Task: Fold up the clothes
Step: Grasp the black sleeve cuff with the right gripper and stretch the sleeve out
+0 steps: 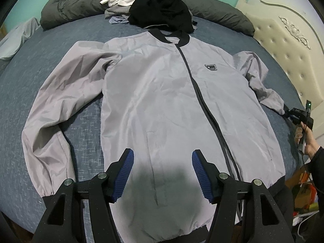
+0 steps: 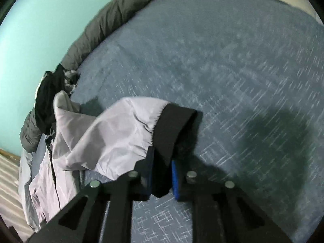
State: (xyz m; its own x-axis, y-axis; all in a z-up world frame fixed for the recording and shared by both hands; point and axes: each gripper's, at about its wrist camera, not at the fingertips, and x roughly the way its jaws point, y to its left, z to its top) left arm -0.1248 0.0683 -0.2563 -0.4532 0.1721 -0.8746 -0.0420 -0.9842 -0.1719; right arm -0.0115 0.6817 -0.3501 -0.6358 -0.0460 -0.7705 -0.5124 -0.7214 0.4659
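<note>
Cuff [image 2: 174,129] clamped in my right gripper [image 2: 162,174]; left gripper [image 1: 163,174] gapes above the grey jacket [image 1: 162,93]. I'd carry the sleeve [image 2: 113,133] across flat, without dragging.

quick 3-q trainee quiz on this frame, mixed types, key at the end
1. True or false: the left gripper is clamped on the grey jacket.
2. What does the right gripper hold? A) the jacket's collar B) the black cuff of one sleeve C) the black garment on the pile
3. Fill in: the jacket lies front up with its zip ____.

Key:
1. False. Its jaws stand open over the lower front of the jacket.
2. B. The jaws are shut on the cuff, with the sleeve lifted off the blue bedspread.
3. Closed.
</note>
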